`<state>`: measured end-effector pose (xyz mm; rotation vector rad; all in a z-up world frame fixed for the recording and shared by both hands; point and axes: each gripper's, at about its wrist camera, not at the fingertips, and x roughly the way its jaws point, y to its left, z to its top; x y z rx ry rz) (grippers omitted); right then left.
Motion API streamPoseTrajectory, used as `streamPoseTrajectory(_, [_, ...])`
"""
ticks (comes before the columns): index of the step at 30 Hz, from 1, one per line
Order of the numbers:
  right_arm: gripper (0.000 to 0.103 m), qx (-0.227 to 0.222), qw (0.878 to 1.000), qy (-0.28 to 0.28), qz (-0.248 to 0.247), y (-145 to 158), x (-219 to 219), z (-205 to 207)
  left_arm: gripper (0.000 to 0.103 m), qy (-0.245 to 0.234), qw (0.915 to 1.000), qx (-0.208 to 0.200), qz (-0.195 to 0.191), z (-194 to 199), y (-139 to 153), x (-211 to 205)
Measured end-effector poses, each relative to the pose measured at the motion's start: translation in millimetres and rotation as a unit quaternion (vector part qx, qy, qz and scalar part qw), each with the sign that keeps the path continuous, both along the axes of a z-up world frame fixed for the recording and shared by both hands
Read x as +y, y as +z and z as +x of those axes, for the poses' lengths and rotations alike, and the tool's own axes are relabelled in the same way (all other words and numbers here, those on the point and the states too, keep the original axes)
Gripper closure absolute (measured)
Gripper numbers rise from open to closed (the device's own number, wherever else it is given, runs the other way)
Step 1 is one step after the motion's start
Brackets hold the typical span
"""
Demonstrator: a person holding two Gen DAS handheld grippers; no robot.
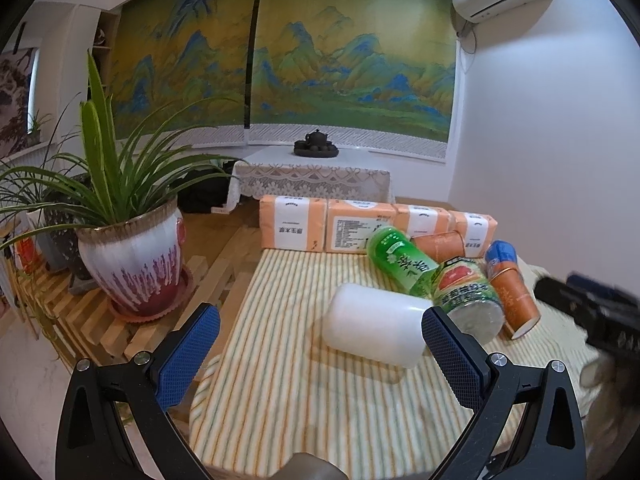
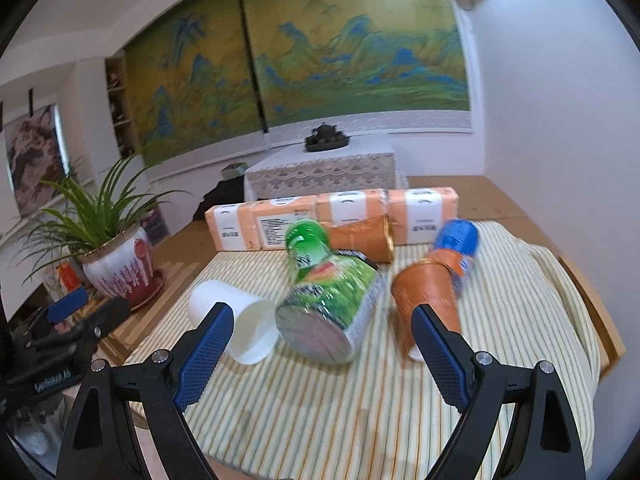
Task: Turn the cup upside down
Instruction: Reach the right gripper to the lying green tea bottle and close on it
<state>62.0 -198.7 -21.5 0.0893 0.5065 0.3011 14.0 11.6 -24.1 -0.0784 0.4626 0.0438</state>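
Several cups lie on their sides on a striped cloth. A white cup lies nearest my left gripper, which is open, with the cup just beyond its fingertips. In the right wrist view the white cup lies at the left with its mouth toward me. A green printed cup lies in the middle and an orange cup at the right. My right gripper is open and empty, just short of the green cup.
Orange tissue packs line the far edge of the cloth. A green cup, another orange cup and a blue-topped cup lie behind. A potted plant stands at the left on wooden slats. The right gripper shows at the right edge.
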Motion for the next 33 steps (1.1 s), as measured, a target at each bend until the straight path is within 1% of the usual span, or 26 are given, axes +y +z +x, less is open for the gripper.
streamPoseTrajectory(4, [0.015, 0.016, 0.999, 0.041, -0.032, 9.0, 17.3, 32.6, 0.001, 0.006, 1.0, 0.006, -0.001, 2.5, -5.2, 9.8])
streamPoseTrajectory(9, [0.015, 0.07, 0.992, 0.087, -0.053, 10.3, 36.4, 85.9, 0.001, 0.02, 0.9997, 0.008, 0.007, 4.1, -10.5, 23.5])
streamPoseTrajectory(12, [0.016, 0.098, 0.987, 0.105, -0.066, 11.7, 47.7, 118.8, 0.001, 0.031, 0.9995, 0.01, 0.002, 5.9, -12.4, 35.3])
streamPoseTrajectory(13, [0.017, 0.109, 0.985, 0.109, -0.071, 12.6, 52.1, 130.2, 0.001, 0.034, 0.9994, 0.01, 0.0, 6.4, -13.2, 38.6])
streamPoseTrajectory(14, [0.019, 0.117, 0.984, 0.111, -0.074, 12.8, 56.0, 138.3, 0.001, 0.038, 0.9992, 0.012, -0.002, 7.7, -14.2, 43.3])
streamPoseTrajectory(16, [0.026, 0.146, 0.977, 0.128, -0.082, 11.8, 67.0, 159.1, 0.001, 0.044, 0.9989, 0.012, -0.006, 8.5, -15.4, 50.1])
streamPoseTrajectory(17, [0.028, 0.16, 0.975, 0.13, -0.088, 10.4, 72.0, 169.5, 0.001, 0.047, 0.9988, 0.013, -0.009, 9.6, -16.3, 54.3])
streamPoseTrajectory(22, [0.03, 0.222, 0.96, 0.134, -0.108, -3.8, 88.1, 210.8, 0.001, 0.053, 0.9983, 0.016, -0.017, 11.8, -19.3, 67.8])
streamPoseTrajectory(24, [0.036, 0.246, 0.954, 0.13, -0.113, -11.5, 92.1, 225.2, 0.001, 0.055, 0.9982, 0.017, -0.019, 13.3, -21.1, 71.5])
streamPoseTrajectory(25, [0.037, 0.26, 0.95, 0.126, -0.115, -16.2, 93.7, 232.6, 0.001, 0.057, 0.998, 0.018, -0.02, 14.1, -21.9, 74.0])
streamPoseTrajectory(27, [0.037, 0.276, 0.946, 0.119, -0.122, -22.8, 94.6, 242.4, 0.001, 0.058, 0.9978, 0.018, -0.023, 14.9, -23.4, 78.4])
streamPoseTrajectory(33, [0.037, 0.296, 0.937, 0.107, -0.15, -34.3, 98.6, 252.8, 0.001, 0.064, 0.9972, 0.019, -0.032, 18.5, -25.6, 89.8])
